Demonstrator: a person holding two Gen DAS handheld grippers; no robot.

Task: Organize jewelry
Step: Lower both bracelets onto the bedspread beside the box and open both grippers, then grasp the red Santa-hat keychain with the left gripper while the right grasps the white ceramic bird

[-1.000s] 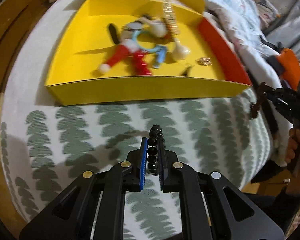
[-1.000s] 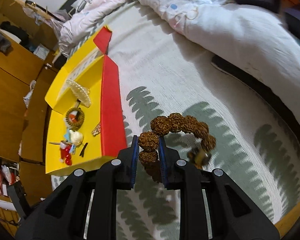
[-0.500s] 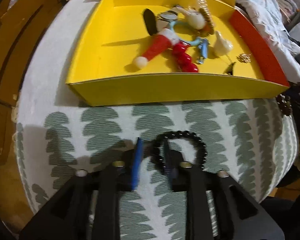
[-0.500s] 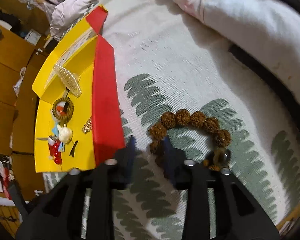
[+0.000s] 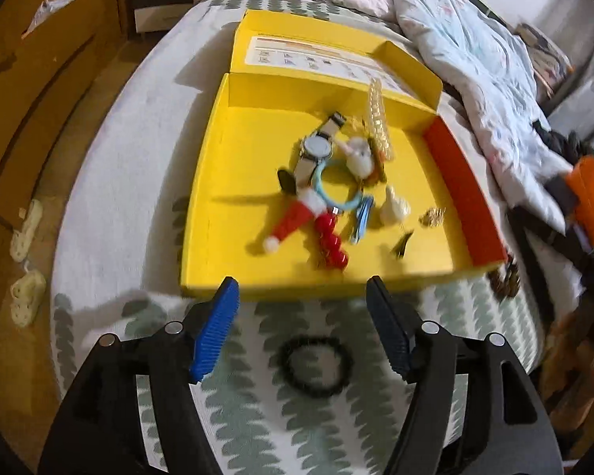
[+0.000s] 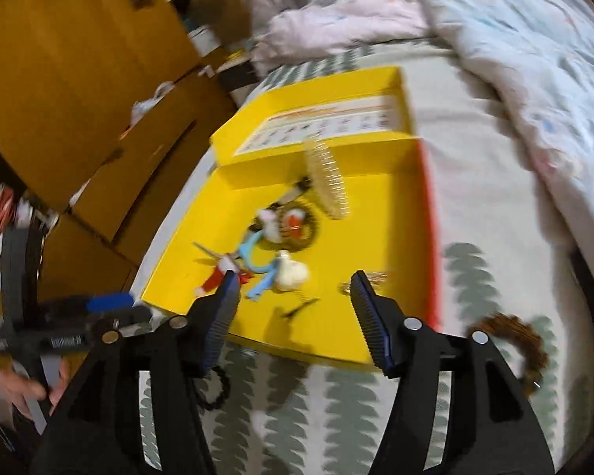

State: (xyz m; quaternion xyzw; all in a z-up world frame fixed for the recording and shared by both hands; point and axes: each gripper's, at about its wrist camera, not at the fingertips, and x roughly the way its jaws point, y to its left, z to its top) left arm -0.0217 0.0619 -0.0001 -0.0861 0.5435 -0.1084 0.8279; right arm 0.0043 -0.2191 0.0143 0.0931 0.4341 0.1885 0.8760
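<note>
A black bead bracelet [image 5: 315, 364] lies on the leaf-patterned bedspread, below my open, empty left gripper [image 5: 303, 326]; it also shows in the right wrist view [image 6: 216, 390]. A brown seed bracelet [image 6: 518, 342] lies on the bedspread right of my open, empty right gripper [image 6: 293, 320]; it also shows in the left wrist view [image 5: 505, 277]. The yellow box [image 5: 217, 206] holds a watch [image 5: 316, 146], a red bead string [image 5: 330, 241], a blue ring [image 5: 336, 186], a pearl band [image 5: 378, 118] and small charms.
A rumpled duvet [image 5: 475, 39] lies at the right of the bed. Wooden cabinets [image 6: 79, 79] stand along the left side. The box's red flap [image 5: 463, 194] is on its right. The other gripper's orange body [image 5: 588, 202] is at the right edge.
Both grippers opened wide, let go of their bracelets and pulled back and up. The black and brown bracelets now lie on the bedspread in front of the box.
</note>
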